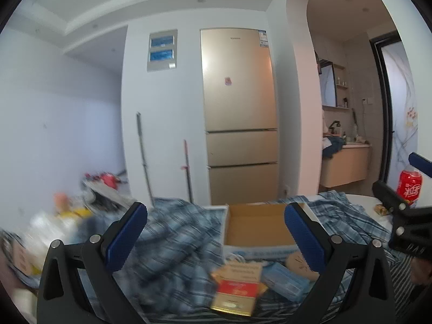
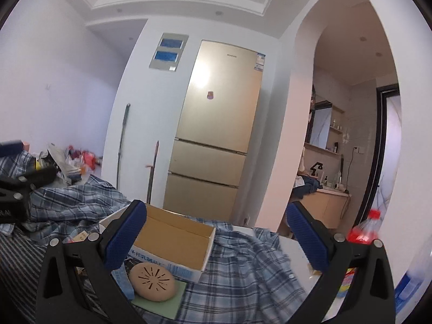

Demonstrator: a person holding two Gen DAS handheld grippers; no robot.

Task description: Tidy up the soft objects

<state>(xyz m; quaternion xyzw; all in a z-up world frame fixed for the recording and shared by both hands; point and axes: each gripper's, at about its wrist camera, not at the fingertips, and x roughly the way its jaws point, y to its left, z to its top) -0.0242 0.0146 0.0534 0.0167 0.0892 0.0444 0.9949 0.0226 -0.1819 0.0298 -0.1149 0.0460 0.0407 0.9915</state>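
A crumpled blue plaid shirt (image 1: pixel 172 240) lies across the table, also in the right wrist view (image 2: pixel 237 278). An open, empty cardboard box (image 1: pixel 256 226) sits on it, seen too in the right wrist view (image 2: pixel 175 243). A tan round foam bun (image 2: pixel 151 281) lies in front of the box on a green pad (image 2: pixel 162 301). My left gripper (image 1: pixel 216 237) is open and empty above the shirt. My right gripper (image 2: pixel 216 237) is open and empty above the box and shirt; it shows at the right edge of the left wrist view (image 1: pixel 399 189).
A gold and red packet (image 1: pixel 237 291) and a blue mask pack (image 1: pixel 286 280) lie near the box. A red soda bottle (image 1: pixel 409 186) stands at the right on the white table (image 2: pixel 294 251). Clutter (image 1: pixel 67 210) piles at the left. A gold fridge (image 1: pixel 240 116) stands behind.
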